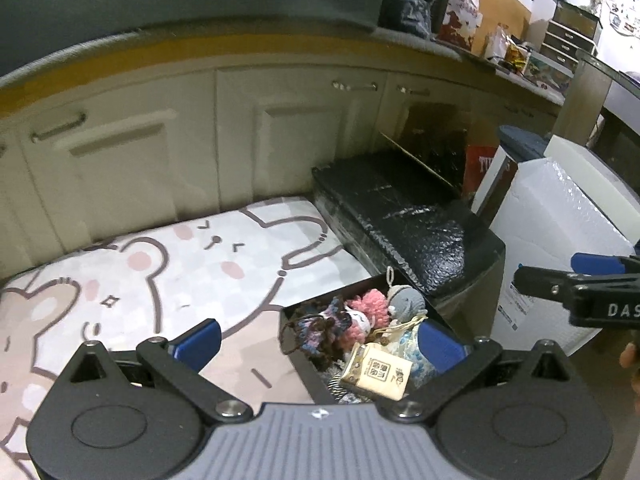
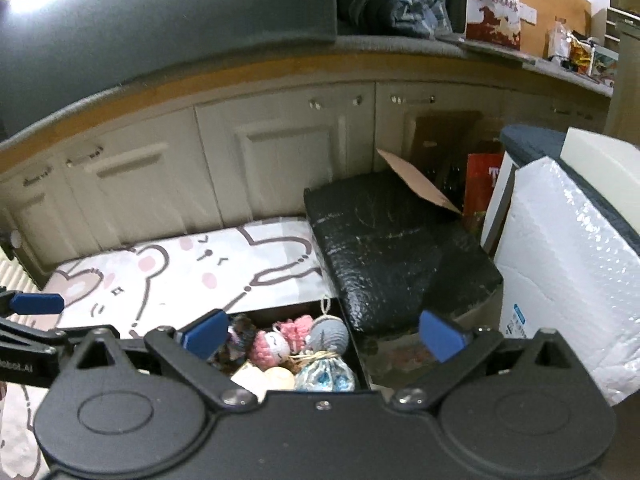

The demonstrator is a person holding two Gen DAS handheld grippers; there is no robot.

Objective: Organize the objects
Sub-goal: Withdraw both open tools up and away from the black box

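Toys in one box (image 2: 352, 344) (three crocheted)

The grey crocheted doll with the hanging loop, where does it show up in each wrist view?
Left wrist view: grey crocheted doll at the far right corner of the black box, lower centre-right.
Right wrist view: same doll lower centre, right of the pink crocheted doll.
Shared landmark: the bear-print mat.
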